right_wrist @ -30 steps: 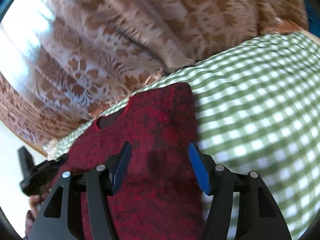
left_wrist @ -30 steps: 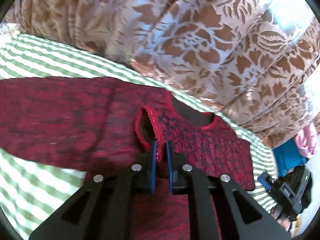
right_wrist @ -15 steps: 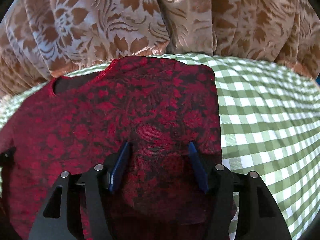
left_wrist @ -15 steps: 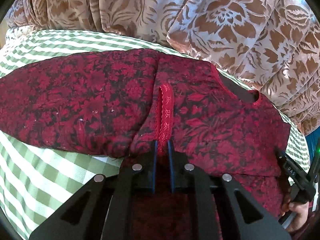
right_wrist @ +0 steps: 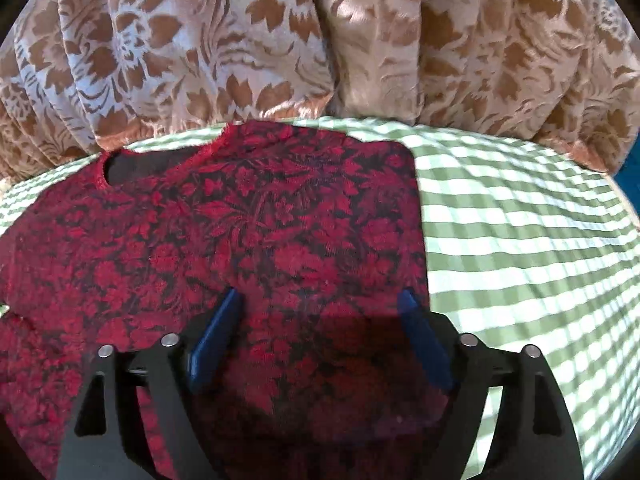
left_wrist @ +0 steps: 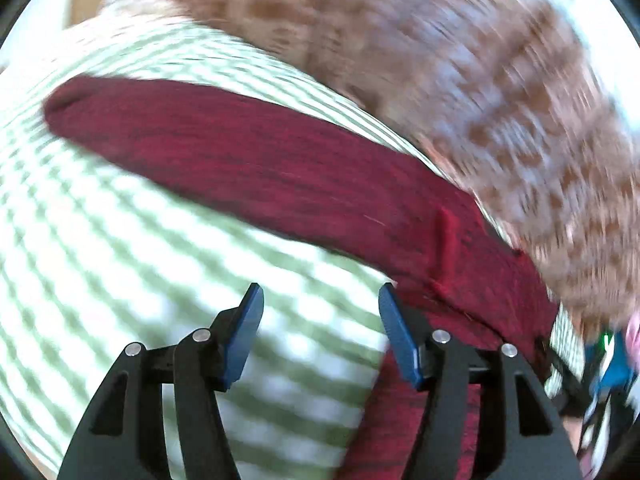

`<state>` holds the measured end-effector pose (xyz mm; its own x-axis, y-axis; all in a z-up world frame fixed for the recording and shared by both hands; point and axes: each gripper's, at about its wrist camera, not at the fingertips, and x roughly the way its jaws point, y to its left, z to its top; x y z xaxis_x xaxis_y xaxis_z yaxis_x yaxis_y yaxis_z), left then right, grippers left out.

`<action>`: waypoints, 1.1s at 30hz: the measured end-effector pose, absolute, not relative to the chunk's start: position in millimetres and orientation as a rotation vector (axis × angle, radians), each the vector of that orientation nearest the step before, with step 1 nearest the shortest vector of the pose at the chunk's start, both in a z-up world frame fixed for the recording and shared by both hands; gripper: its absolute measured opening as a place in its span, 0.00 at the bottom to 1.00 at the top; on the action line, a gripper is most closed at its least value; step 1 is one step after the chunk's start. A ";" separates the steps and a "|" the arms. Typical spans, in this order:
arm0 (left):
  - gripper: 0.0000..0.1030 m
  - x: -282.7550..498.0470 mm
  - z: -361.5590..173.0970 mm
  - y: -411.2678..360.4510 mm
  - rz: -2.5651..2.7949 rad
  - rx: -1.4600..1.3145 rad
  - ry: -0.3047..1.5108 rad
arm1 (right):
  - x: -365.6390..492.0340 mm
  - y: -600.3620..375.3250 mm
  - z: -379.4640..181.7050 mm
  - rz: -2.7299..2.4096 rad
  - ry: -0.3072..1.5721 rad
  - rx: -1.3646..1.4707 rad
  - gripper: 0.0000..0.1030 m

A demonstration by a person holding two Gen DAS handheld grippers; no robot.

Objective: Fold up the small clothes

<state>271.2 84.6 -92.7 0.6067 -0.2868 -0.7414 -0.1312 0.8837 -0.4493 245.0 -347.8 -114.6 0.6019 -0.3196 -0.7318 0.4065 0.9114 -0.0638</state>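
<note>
Your left hand-held gripper gapes over checked cloth, holding nothing; its blurred view shows the top running left-right. Your right hand-held gripper, also spread, hovers over the top, neckline toward the curtain.

My left wrist view is heavily motion-blurred, its checked cloth glaring white in bright daylight. My right wrist view is sharp; sun dapples the curtain. Shadow darkens the red garment near the camera. Fisheye edges curve.
</note>
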 end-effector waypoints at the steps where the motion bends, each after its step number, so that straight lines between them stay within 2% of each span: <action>1: 0.58 268.2 -95.9 103.2 -0.073 -0.532 0.916 | 238.1 -342.5 -109.8 -0.403 0.807 0.121 0.79; 5: 0.58 256.9 -112.3 177.7 0.079 -0.671 0.892 | 216.5 -312.8 -101.0 -0.293 0.782 0.109 0.83; 9: 0.57 253.2 -119.1 238.6 0.174 -0.777 0.852 | 207.9 -276.6 -112.1 -0.186 0.799 0.063 0.83; 11: 0.57 254.6 -119.8 256.1 0.185 -0.797 0.838 | 210.1 -261.8 -124.4 -0.165 0.840 0.021 0.86; 15: 0.57 268.3 -120.8 280.5 0.222 -0.816 0.836 | 215.0 -252.2 -147.5 -0.169 0.891 0.021 0.96; 18: 0.57 286.0 -131.6 297.5 0.228 -0.875 0.855 | 216.4 -256.1 -148.8 -0.158 0.904 0.061 0.97; 20: 0.49 298.1 -137.3 302.0 0.225 -0.910 0.861 | 216.4 -257.2 -150.0 -0.154 0.902 0.070 0.97; 22: 0.37 311.4 -143.7 305.8 0.204 -0.926 0.865 | 215.3 -255.0 -150.3 -0.162 0.886 0.054 0.97; 24: 0.30 320.3 -149.7 308.7 0.215 -0.936 0.871 | 215.4 -254.4 -150.8 -0.168 0.885 0.047 0.97; 29: 0.28 340.4 -158.2 311.7 0.252 -0.950 0.861 | 214.4 -254.1 -150.7 -0.170 0.883 0.045 0.97; 30: 0.24 344.8 -157.4 310.1 0.263 -0.934 0.864 | 214.3 -253.6 -150.7 -0.172 0.882 0.043 0.97; 31: 0.14 348.1 -155.6 308.0 0.265 -0.923 0.865 | 214.2 -253.7 -150.7 -0.173 0.883 0.041 0.97; 33: 0.11 351.1 -144.9 300.4 0.249 -0.890 0.843 | 213.8 -254.0 -151.1 -0.174 0.884 0.039 0.97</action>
<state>351.1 300.4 -144.9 0.6612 -0.1398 -0.7371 -0.5177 0.6260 -0.5832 213.8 -254.0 -151.1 0.6211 -0.1351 -0.7720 0.1676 0.9851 -0.0376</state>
